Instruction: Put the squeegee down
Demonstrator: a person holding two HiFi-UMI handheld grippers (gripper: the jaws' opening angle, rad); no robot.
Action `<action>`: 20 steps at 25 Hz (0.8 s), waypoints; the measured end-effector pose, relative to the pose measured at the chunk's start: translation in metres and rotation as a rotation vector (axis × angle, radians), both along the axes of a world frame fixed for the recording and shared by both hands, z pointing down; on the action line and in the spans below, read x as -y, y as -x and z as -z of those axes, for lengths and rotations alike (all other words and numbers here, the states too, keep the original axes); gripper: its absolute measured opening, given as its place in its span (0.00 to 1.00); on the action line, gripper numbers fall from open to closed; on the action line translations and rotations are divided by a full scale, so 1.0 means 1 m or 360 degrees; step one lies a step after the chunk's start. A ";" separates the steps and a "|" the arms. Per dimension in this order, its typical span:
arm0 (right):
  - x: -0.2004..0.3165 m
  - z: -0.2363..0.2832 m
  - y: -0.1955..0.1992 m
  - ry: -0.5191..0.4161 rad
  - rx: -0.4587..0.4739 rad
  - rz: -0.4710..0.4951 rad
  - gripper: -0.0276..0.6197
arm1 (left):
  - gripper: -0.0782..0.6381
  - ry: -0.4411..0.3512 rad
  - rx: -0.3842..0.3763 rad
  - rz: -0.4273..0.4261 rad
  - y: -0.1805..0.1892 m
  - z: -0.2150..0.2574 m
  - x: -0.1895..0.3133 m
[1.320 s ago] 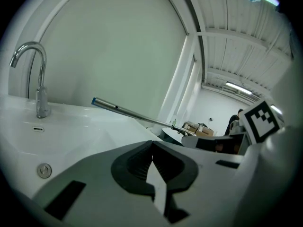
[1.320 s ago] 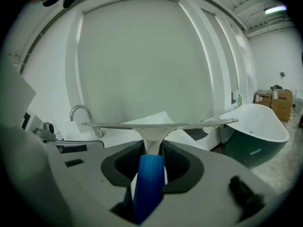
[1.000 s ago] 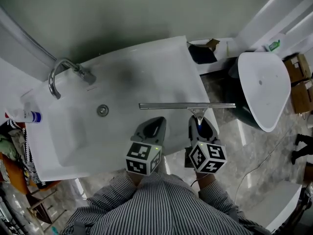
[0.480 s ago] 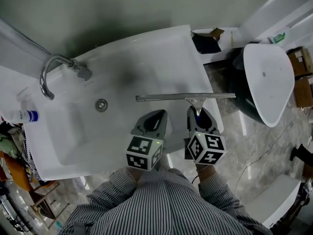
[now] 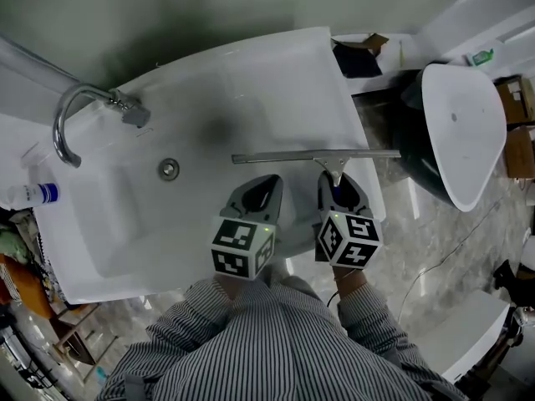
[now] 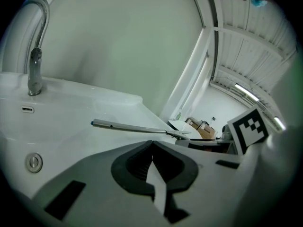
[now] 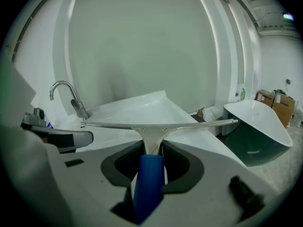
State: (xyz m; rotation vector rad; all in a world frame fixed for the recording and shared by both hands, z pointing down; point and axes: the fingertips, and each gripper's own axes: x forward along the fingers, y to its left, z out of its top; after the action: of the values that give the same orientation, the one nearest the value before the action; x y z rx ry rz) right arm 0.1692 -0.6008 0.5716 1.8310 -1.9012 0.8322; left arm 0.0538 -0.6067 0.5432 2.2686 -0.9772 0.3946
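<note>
Right now your right gripper (image 5: 337, 194) has its fingers clamped on the blue handle of the squeegee (image 5: 318, 154), and in the right gripper view the handle sits squarely between the two dark pads (image 7: 152, 148). The metal neck runs out from the fingertips to the long blade, which lies crosswise in front of you over the flat right-hand part of the white sink (image 5: 276, 73). Its right end reaches past the sink's edge. From these views you cannot tell whether the blade touches the surface.

Your left gripper (image 5: 257, 197) is just beside the right one, over the sink's near edge. Its fingers are pressed together with nothing between them, as the left gripper view shows (image 6: 152, 157). From there the squeegee's blade (image 6: 132, 127) shows ahead and a little to the right.

The drain (image 5: 169, 169) lies left of the blade's left end, well apart from it, and the curved faucet (image 5: 71, 119) stands at the sink's far left. A small bottle (image 5: 29, 194) lies beyond the sink's left edge. A white freestanding basin (image 5: 464, 132) stands on the floor to your right.
</note>
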 end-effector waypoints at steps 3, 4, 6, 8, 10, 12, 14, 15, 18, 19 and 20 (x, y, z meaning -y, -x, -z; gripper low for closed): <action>0.002 -0.010 -0.001 0.0056 0.0005 0.0009 0.23 | 0.13 0.0017 0.0014 0.0010 0.003 -0.005 0.004; 0.002 -0.012 -0.001 0.0072 0.0002 0.0010 0.23 | 0.13 0.0023 0.0018 0.0013 0.004 -0.007 0.004; 0.003 -0.016 -0.003 0.0089 -0.0009 0.0014 0.23 | 0.13 0.0033 0.0024 0.0023 0.006 -0.010 0.005; 0.004 -0.019 -0.003 0.0104 -0.0012 0.0020 0.24 | 0.13 0.0037 0.0032 0.0031 0.007 -0.013 0.006; 0.005 -0.022 -0.003 0.0117 -0.0012 0.0025 0.24 | 0.13 0.0041 0.0040 0.0034 0.008 -0.014 0.006; 0.006 -0.024 -0.002 0.0126 -0.0012 0.0027 0.24 | 0.13 0.0045 0.0047 0.0034 0.009 -0.016 0.007; 0.007 -0.026 -0.002 0.0135 -0.0009 0.0026 0.24 | 0.13 0.0054 0.0057 0.0034 0.009 -0.018 0.006; 0.007 -0.027 -0.002 0.0141 -0.0008 0.0025 0.24 | 0.13 0.0061 0.0062 0.0034 0.008 -0.020 0.006; 0.007 -0.030 -0.003 0.0160 -0.0012 0.0024 0.24 | 0.13 0.0073 0.0072 0.0024 0.006 -0.023 0.004; 0.007 -0.031 -0.002 0.0166 -0.0013 0.0026 0.24 | 0.13 0.0075 0.0074 0.0021 0.006 -0.024 0.004; 0.007 -0.032 -0.002 0.0171 -0.0014 0.0028 0.24 | 0.13 0.0077 0.0075 0.0019 0.005 -0.024 0.004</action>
State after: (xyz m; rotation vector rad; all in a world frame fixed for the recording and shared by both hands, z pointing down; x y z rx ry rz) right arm 0.1708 -0.6078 0.6035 1.7490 -1.8274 0.9007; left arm 0.0484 -0.6108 0.5675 2.2179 -0.9939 0.4634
